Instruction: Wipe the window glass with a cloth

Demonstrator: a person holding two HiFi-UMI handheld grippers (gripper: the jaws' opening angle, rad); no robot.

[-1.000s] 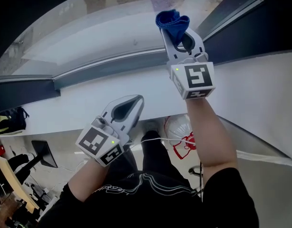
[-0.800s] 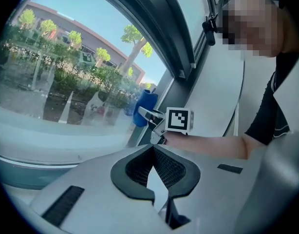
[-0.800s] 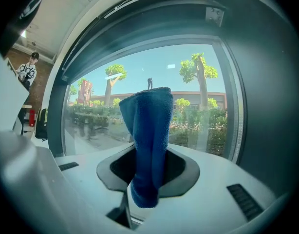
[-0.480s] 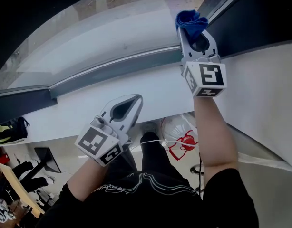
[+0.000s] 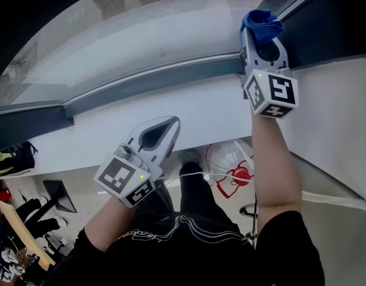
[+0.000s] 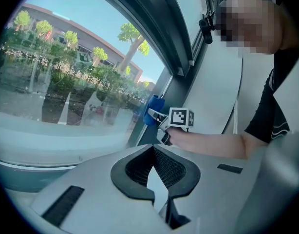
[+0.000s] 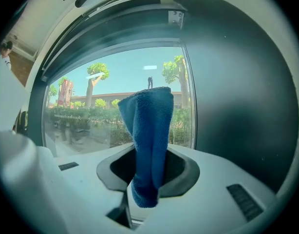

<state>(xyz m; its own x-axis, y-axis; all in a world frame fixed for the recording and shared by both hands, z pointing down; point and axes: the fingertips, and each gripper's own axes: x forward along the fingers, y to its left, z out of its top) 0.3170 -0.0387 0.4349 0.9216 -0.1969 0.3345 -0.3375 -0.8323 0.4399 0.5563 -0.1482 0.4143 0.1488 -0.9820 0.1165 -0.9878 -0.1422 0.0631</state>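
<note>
The blue cloth (image 5: pixel 260 21) sticks up from my right gripper (image 5: pixel 261 33), which is shut on it. In the head view it is at the lower right corner of the window glass (image 5: pixel 147 34), by the dark side frame. The right gripper view has the cloth (image 7: pixel 152 135) folded and upright between the jaws of the right gripper (image 7: pixel 144 199), in front of the glass (image 7: pixel 101 111). My left gripper (image 5: pixel 162 131) is shut and holds nothing, low over the white sill (image 5: pixel 195 109). From the left gripper (image 6: pixel 160 198) I see the cloth (image 6: pixel 150 110) near the pane.
A dark frame rail (image 5: pixel 153 79) runs under the glass, and a dark upright frame (image 7: pixel 237 106) stands right of the cloth. Below the sill on the floor are a plastic bag with red print (image 5: pixel 233 168) and office furniture (image 5: pixel 28 219).
My right gripper has carried the cloth to the right along the bottom of the glass, up to the side frame. The left gripper has stayed where it was.
</note>
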